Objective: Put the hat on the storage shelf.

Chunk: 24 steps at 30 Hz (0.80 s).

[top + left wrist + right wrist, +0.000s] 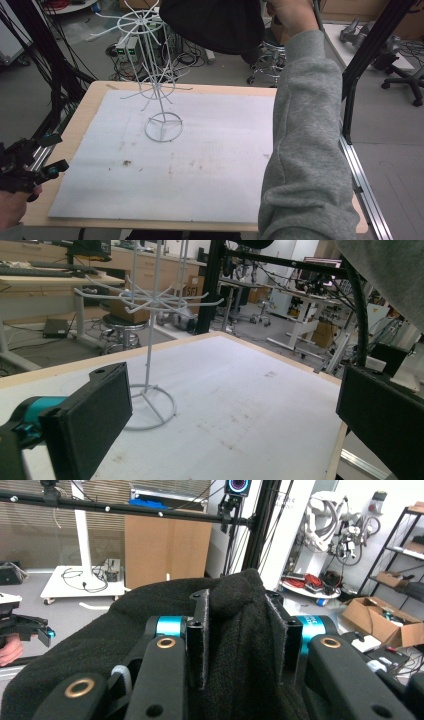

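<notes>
Jaws of the right gripper (240,635) clamp soft black fabric (235,595) above the white wire rack (159,75); left gripper (230,410) gapes wide beside it.

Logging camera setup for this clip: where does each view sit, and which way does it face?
High view: above the table, looking down at the white wire rack; grey sleeve, left gripper.
Left gripper view: rides the open left gripper, facing the rack.
Right gripper view: right gripper clamping black cloth.
High and left gripper views share the rack.
</notes>
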### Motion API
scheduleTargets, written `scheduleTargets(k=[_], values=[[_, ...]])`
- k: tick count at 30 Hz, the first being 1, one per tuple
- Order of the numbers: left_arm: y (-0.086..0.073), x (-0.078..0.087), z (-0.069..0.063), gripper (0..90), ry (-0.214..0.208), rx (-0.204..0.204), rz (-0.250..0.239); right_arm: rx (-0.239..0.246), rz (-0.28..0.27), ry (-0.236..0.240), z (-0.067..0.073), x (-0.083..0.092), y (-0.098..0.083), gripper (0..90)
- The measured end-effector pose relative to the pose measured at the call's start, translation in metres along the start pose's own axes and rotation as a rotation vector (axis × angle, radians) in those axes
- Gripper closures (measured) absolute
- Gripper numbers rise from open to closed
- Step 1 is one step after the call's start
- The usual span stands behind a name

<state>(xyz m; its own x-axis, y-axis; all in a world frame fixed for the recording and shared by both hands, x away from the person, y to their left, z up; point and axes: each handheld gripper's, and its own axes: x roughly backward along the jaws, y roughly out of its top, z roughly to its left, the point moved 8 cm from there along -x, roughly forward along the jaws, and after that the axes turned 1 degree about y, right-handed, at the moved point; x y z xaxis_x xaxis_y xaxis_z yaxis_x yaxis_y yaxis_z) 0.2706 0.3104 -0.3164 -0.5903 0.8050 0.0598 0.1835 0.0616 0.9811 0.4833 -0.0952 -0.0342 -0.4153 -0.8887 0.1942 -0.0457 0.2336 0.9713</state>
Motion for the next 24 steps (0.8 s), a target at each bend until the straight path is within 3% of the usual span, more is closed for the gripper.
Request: scheduleTargets(k=[5,24], values=[[0.0,0.0,0.0,1.7,0.001,-0.001,0.0,0.001,0.023,-0.005,-0.001,-0.005,-0.006,67.3],[-0.004,-0.006,-0.002,1.8,-0.011,0.003,0.013,-0.057,0.019,-0.033,-0.005,-0.001,-0.027,66.8]])
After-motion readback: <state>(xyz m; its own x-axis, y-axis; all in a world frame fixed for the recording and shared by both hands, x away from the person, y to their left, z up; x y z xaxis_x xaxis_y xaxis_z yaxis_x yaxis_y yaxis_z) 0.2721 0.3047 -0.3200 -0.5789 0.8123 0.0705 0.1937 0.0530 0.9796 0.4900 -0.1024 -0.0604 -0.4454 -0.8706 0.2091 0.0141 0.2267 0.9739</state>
